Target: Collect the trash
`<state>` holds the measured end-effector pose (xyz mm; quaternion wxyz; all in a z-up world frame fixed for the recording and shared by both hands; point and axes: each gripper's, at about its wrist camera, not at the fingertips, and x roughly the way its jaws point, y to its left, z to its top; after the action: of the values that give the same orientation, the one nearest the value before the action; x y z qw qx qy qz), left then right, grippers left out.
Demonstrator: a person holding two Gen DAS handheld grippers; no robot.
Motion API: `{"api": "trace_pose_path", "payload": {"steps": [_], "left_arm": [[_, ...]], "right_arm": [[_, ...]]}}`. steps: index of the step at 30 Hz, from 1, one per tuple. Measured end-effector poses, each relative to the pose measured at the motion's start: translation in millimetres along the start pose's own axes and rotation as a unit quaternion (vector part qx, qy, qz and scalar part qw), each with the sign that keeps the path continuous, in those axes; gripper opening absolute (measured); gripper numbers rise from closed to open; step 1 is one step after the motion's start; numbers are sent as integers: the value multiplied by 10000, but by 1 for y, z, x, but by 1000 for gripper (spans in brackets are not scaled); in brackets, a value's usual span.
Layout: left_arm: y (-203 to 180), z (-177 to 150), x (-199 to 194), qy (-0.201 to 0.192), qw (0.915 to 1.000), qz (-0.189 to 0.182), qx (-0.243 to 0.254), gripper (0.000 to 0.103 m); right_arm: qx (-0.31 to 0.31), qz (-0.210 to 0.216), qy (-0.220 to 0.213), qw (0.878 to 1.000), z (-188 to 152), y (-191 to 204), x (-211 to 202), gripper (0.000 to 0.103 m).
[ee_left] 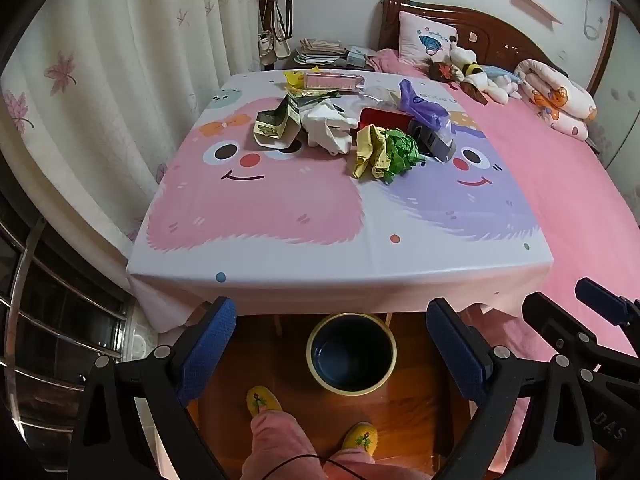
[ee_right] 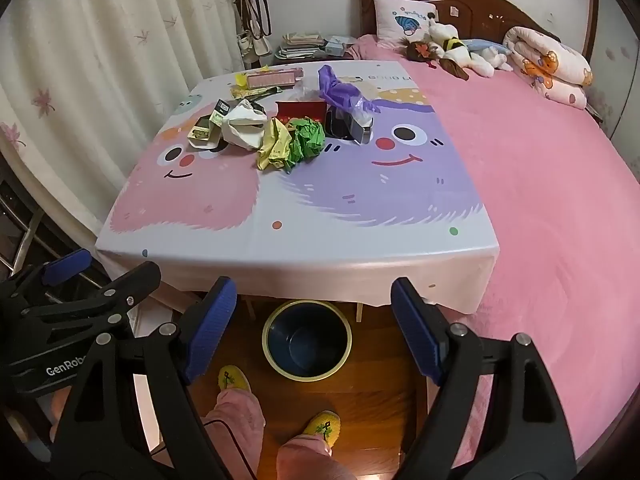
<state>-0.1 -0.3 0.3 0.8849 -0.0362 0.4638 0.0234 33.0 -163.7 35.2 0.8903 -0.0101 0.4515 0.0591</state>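
Note:
A pile of trash lies at the far half of the table [ee_left: 280,256]: crumpled green paper [ee_left: 400,154], a yellow wrapper [ee_left: 370,152], white crumpled paper [ee_left: 328,128], a flattened carton [ee_left: 276,122], a purple bag [ee_left: 420,100], a red box [ee_left: 382,118] and a grey box [ee_left: 434,140]. A dark bin [ee_left: 351,354] with a yellow rim stands on the floor under the table's near edge. My left gripper [ee_left: 332,344] is open above the bin, nothing in it. My right gripper [ee_right: 314,328] is open too, over the bin [ee_right: 307,340]; the green paper [ee_right: 307,140] lies far ahead.
A pink bed [ee_right: 540,184] with plush toys and a rolled quilt [ee_right: 548,66] runs along the right. Curtains [ee_left: 100,92] hang at the left, with a metal rail [ee_left: 24,280] below. The person's yellow slippers [ee_left: 262,400] and pink trouser legs stand on the wooden floor by the bin.

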Motion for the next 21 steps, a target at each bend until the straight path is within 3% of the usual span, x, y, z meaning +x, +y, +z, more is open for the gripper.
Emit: {"api": "trace_pose_path", "payload": {"steps": [21], "left_arm": [[-6,3,-7,-2,10000,-19,-7,93]], "right_arm": [[77,56,89,9999,1,0,10,78]]}}
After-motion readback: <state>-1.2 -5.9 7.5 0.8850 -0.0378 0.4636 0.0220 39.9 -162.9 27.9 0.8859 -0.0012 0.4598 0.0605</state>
